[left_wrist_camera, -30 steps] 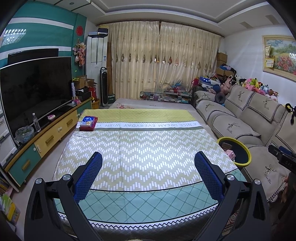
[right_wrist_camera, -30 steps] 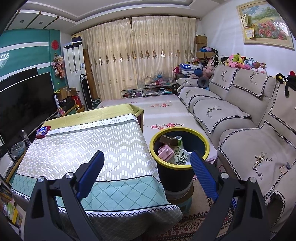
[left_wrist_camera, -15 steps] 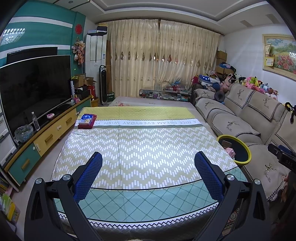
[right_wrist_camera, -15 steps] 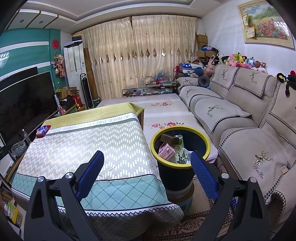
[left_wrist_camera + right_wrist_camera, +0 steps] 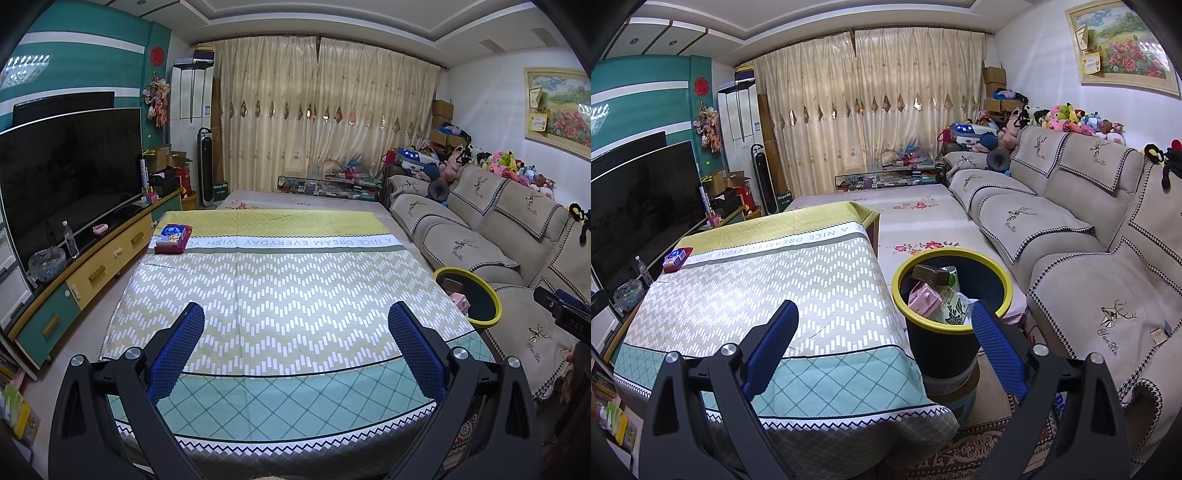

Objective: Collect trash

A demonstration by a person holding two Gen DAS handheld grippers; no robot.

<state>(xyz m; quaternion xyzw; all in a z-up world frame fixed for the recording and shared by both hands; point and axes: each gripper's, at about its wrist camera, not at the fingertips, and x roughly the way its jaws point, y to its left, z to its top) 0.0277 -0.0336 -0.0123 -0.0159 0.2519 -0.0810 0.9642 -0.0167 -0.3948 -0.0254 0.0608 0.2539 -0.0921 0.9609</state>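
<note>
Currently both grippers gape wide and empty: left gripper (image 5: 295, 325) over the tablecloth (image 5: 280, 295), far short of the red tissue pack (image 5: 171, 238), while right gripper (image 5: 882, 325) has the yellow-rimmed trash bin (image 5: 951, 343), holding a pink carton (image 5: 925, 299), just behind its right finger (image 5: 995, 347).

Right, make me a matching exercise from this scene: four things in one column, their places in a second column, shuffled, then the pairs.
Things:
1. pink carton
2. red tissue pack
3. water bottle
4. plush toys

Places:
A. on top of the sofa back
B. on the TV cabinet
C. inside the yellow-rimmed trash bin
D. on the far left corner of the table cloth

Pairs: 1-C, 2-D, 3-B, 4-A
</note>
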